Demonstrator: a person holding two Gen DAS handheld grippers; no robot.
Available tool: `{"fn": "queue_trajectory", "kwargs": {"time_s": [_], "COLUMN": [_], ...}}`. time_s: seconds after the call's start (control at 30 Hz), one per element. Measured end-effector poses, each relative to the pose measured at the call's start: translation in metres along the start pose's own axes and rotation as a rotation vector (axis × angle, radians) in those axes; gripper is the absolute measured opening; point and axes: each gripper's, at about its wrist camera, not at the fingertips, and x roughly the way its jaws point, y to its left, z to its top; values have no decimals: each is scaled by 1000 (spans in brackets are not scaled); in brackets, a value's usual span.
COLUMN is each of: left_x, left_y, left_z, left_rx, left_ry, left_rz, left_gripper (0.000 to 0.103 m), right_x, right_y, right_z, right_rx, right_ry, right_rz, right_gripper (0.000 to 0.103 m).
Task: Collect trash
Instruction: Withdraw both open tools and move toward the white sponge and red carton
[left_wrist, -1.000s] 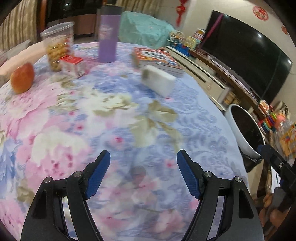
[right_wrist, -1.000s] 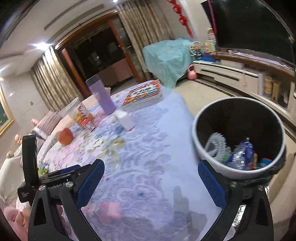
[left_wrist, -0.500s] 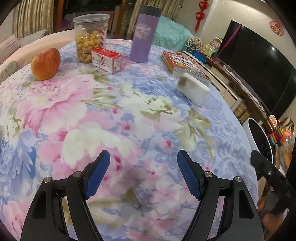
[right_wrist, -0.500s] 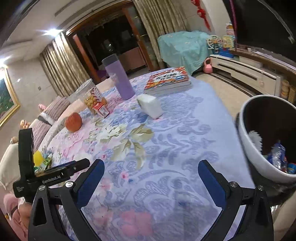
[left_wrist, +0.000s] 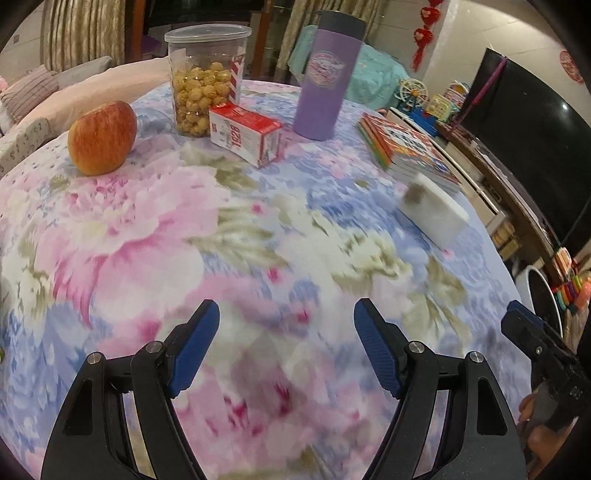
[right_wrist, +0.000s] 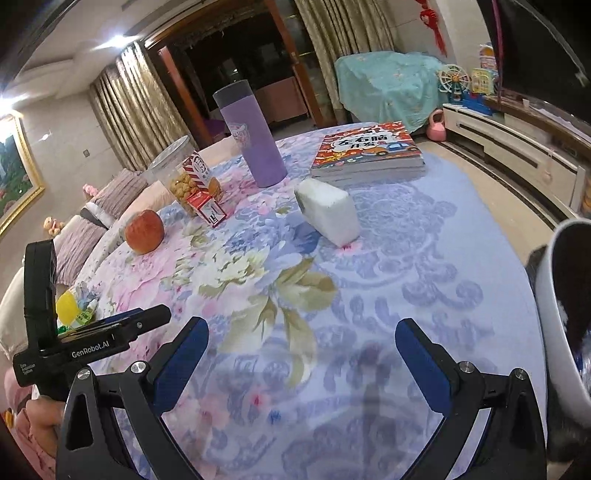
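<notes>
**While nothing is held yet, the next bit of trash is being looked for**

While the small red and white carton (left_wrist: 245, 133) lies on its side on the flowered worktop (left_wrist: 258, 266), it is judged to be the likely trash. It is found just in front of the snack jar (left_wrist: 205, 77), between the apple (left_wrist: 101, 137) and the purple cup (left_wrist: 327, 77). A white block (right_wrist: 328, 211) lies near the books (right_wrist: 365, 151). The white bin (right_wrist: 561, 314) is seen at the right edge of the worktop.

Both claws are seen wide open with nothing between them: the left claw (left_wrist: 286, 341) and the right claw (right_wrist: 301, 356). They are held above bare cloth, well apart from the carton.

A search step is judged to be in hand. Next, one claw must be brought over the carton and lined up across its narrow sides before it is closed.
</notes>
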Motion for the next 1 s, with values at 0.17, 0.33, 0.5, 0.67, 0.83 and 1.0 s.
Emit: {"fn": "queue_trajectory", "kwargs": {"time_s": [0.17,0.33,0.5,0.67,0.83,1.0], "left_x": [18,35,57,74,98,117], "left_y": [2,1,3,2,3,6], "left_z": [26,48,71,92,111,124], "left_rx": [-17,-27,-57,-82,-92,-108], "left_ry": [-6,-15,-20,-38,-39,-31], "left_rz": [23,46,67,76,108,148], "left_gripper": [77,77,77,78,83,83], "right_x": [20,40,57,75,87,92], "right_y": [-6,-11,-17,-23,-28,-33], "right_z": [17,34,46,54,57,63], "right_rx": [-17,-39,-53,-51,-47,-35], "right_ry": [16,39,57,85,100,101], "right_rz": [-2,-2,-13,-31,-40,-41], "right_gripper": [102,102,102,102,102,102]}}
